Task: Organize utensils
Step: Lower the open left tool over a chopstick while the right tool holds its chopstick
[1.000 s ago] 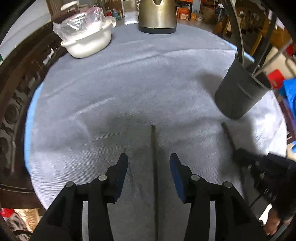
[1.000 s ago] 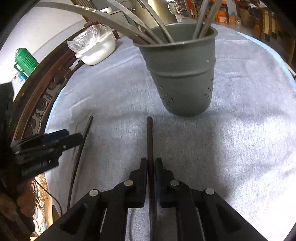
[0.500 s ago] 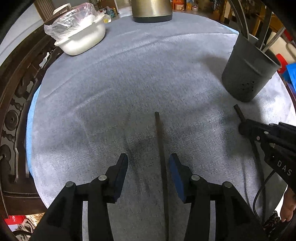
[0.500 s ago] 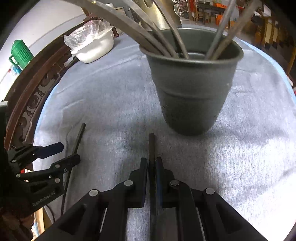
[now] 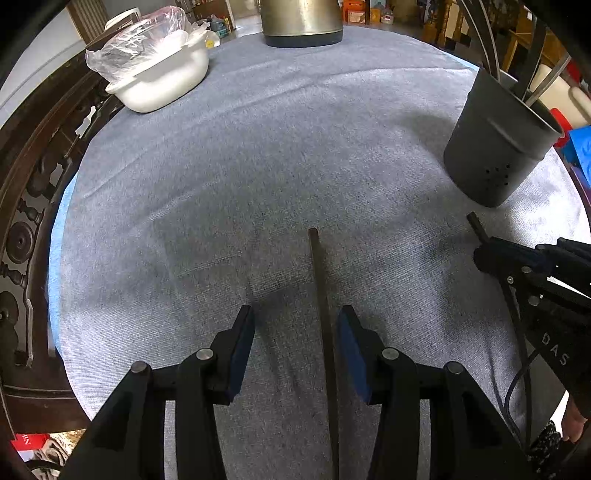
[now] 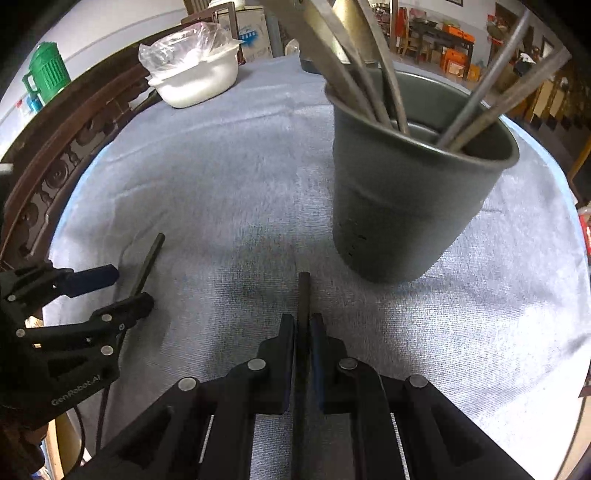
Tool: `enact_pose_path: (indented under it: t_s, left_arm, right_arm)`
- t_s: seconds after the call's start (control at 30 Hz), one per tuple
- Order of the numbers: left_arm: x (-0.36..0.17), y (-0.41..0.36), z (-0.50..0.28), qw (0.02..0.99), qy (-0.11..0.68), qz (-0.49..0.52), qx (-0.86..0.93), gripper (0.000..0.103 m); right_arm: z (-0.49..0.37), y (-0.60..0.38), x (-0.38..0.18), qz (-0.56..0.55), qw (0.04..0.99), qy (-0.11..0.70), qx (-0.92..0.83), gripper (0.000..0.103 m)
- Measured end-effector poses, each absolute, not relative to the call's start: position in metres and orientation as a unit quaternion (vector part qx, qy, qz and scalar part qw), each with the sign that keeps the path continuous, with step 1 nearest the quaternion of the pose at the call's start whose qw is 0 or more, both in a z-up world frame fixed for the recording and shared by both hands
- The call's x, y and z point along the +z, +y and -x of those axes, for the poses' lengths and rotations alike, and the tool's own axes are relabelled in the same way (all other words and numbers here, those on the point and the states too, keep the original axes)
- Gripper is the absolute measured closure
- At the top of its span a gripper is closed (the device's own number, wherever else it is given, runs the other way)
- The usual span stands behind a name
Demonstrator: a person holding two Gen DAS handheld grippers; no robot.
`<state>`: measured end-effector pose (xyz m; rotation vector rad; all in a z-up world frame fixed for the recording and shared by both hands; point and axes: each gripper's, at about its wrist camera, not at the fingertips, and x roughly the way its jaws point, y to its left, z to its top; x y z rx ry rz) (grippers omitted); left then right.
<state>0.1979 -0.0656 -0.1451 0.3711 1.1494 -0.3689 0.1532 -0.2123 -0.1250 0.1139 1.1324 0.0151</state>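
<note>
The right tongs [image 6: 303, 325] are clamped on a dark chopstick [image 6: 304, 291]; its tip sticks out a little beyond the pads, while the rest runs back between the fingers and is hidden by the frame. Whether that tip touches the cloth [image 6: 229, 192] or hangs just above it cannot be told. Just beyond stands the grey holder [image 6: 406, 206], its far rim cut by the picture's edge in the left view; the handles in it run out of the top of the frame, so what kind of utensils they are is unclear.

The left tongs [image 5: 295, 332] stand partly open around a second chopstick [image 5: 320, 288]. It runs close to the right-hand pad with a clear gap to the other, and its near end passes out of the bottom of the picture. Contact with that pad is hard to judge.

At the table's far side, a white bowl [image 5: 162, 81] holds a crumpled plastic bag, and a metal kettle [image 5: 301, 22] is cropped above its base.
</note>
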Motion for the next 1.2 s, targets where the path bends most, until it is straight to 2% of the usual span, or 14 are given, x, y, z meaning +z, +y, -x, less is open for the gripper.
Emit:
enact_pose_path:
  t_s: [0.77, 1.03, 1.2]
  left_arm:
    - [-0.143, -0.064, -0.193, 0.807, 0.538, -0.175, -0.169, 0.053]
    - [-0.143, -0.051, -0.206, 0.796, 0.557, -0.132, -0.196, 0.052]
    - [-0.140, -0.034, -0.214, 0.783, 0.571, -0.096, -0.228, 0.052]
  right_arm:
    - [-0.167, -0.203, -0.128, 0.003, 0.826, 0.563, 0.027, 0.092]
    - [-0.161, -0.221, -0.127, -0.059, 0.829, 0.553, 0.049, 0.096]
    - [-0.147, -0.236, -0.112, -0.106, 0.845, 0.519, 0.074, 0.096]
